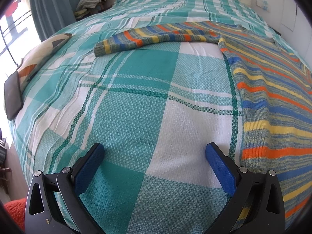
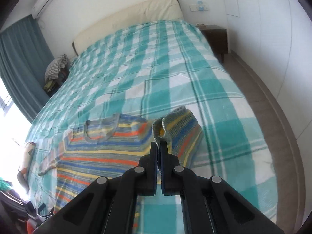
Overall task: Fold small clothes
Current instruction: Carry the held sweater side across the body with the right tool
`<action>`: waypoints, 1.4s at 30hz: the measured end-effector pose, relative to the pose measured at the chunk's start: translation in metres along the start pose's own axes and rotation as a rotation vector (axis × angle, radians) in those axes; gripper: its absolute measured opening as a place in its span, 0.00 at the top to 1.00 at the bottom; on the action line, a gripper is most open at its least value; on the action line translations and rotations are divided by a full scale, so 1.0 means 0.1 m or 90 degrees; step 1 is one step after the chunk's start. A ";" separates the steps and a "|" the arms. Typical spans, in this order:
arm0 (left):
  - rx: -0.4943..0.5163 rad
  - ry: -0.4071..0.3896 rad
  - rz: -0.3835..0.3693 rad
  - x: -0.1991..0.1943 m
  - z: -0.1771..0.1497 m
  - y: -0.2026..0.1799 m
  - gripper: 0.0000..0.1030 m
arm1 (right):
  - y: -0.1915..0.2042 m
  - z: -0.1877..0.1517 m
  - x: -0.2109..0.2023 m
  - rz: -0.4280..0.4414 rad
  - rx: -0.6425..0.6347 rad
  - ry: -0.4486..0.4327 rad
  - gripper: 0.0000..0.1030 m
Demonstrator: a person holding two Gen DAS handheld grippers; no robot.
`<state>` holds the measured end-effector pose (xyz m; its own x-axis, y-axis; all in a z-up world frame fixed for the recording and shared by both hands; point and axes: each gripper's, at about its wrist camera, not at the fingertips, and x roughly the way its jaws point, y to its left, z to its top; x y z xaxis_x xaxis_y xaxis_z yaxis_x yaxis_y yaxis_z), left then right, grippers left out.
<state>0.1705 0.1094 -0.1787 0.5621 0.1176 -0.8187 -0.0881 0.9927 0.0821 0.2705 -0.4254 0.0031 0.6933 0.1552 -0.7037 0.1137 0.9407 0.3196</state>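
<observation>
A striped knit sweater (image 1: 273, 89) in blue, orange, yellow and grey lies flat on the bed at the right of the left wrist view, one sleeve (image 1: 156, 38) stretched out to the left. My left gripper (image 1: 155, 154) is open and empty, low over the bedspread just left of the sweater's hem. In the right wrist view the sweater's body (image 2: 101, 156) lies spread at the left. My right gripper (image 2: 159, 145) is shut on the cuff of the other sleeve (image 2: 175, 130) and holds it lifted above the bed.
The bed is covered by a teal and white checked bedspread (image 1: 136, 101). A patterned cushion (image 1: 37, 62) and a dark phone (image 1: 12, 95) lie at its left edge. A bedside table (image 2: 216, 37) stands at the far right, and folded clothes (image 2: 55, 68) are piled at the far left.
</observation>
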 end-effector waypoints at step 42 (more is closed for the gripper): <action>0.009 -0.022 0.014 -0.02 -0.04 -0.04 0.00 | -0.39 -1.28 1.07 0.124 0.208 0.199 0.60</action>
<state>0.1660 0.1054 -0.1796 0.5886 0.1407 -0.7961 -0.0893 0.9900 0.1090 0.2492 -0.4066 -0.1663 0.4831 0.4493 -0.7515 0.2544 0.7493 0.6115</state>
